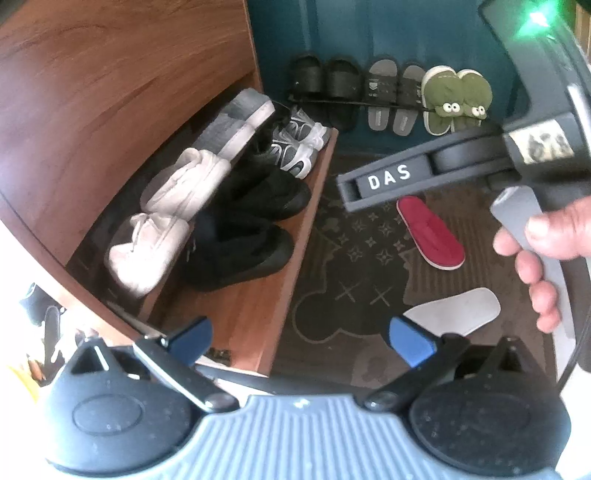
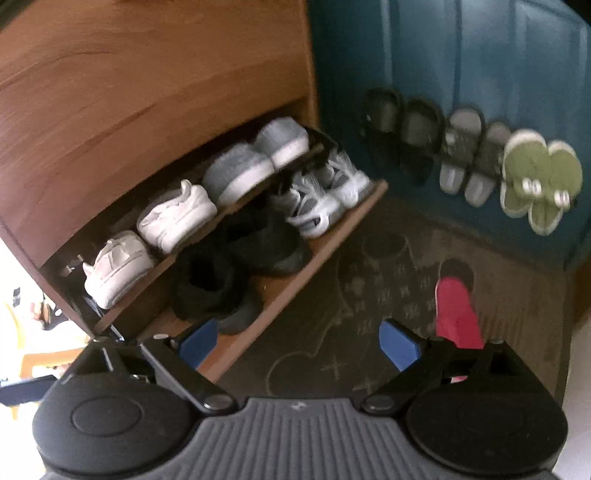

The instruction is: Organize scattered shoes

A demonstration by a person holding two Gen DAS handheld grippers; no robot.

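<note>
Blue-padded fingers [image 1: 192, 334] of the left gripper [image 1: 301, 338] stand wide apart and hold nothing; one pad hangs over the front edge of the wooden shoe cabinet [image 1: 110, 92], the other over the dark patterned mat [image 1: 354, 258], touching neither as far as can be seen. The right gripper [image 2: 299, 341] shows the same posture in its own view: pads [image 2: 400, 345] spread wide, empty, poised above mat and cabinet edge. From the left wrist view the right gripper's body crosses the upper right, with a hand [image 1: 543, 254] wrapped around its grey trigger. Loose on the mat lie a red slipper [image 1: 430, 230] and, nearer the camera, a white insole-like sole [image 1: 456, 310], well apart from each other. Inside the cabinet, the upper shelf carries white sneakers [image 1: 166, 218] and grey slip-ons [image 1: 236, 120]; the lower shelf carries black shoes [image 1: 243, 236] and grey-and-white trainers [image 1: 299, 144]. Against the teal wall [image 1: 369, 29] hang, in a row, black slides [image 1: 323, 79], grey slides [image 1: 395, 94] and green frog-eyed slippers [image 1: 456, 98].
</note>
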